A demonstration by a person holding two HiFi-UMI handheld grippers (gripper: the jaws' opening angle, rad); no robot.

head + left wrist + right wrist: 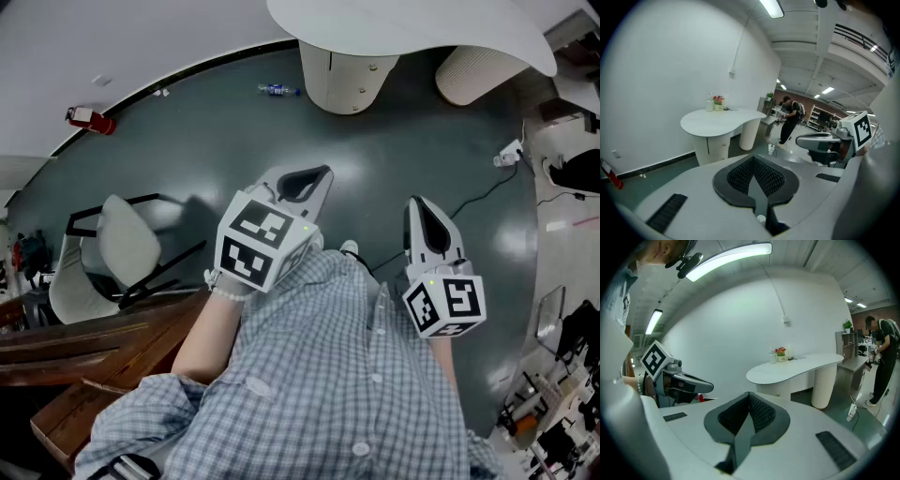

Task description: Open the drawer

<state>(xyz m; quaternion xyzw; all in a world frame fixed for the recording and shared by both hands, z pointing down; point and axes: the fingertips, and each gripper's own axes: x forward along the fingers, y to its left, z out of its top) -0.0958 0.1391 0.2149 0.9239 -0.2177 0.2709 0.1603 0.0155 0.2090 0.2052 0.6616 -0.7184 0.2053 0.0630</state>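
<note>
Left gripper [305,180]: jaws together, nothing between them; held out in front of the chest, tipped down toward the floor.
Right gripper [424,208]: jaws closed on themselves, empty; beside the left one, not touching it.
White table [403,23]: curved top, by the far wall.
Cabinet base [342,80]: under the tabletop's left end – fronts flush and closed, small knobs on them; well apart from both grippers.
Drawer: not told apart for certain among those closed fronts.
Flowers [717,100]: small pot at the wall-side edge of the tabletop.
Floor [206,141]: dark grey-green, glossy.
Water bottle [277,90]: lying on the floor, just left of the cabinet base.
Fire extinguisher [89,119]: red, at the floor's left edge by the wall.
Chair [112,258]: white seat, black frame – left of the grippers.
Checked shirt [347,375]: blue and white, filling the lower middle.
</note>
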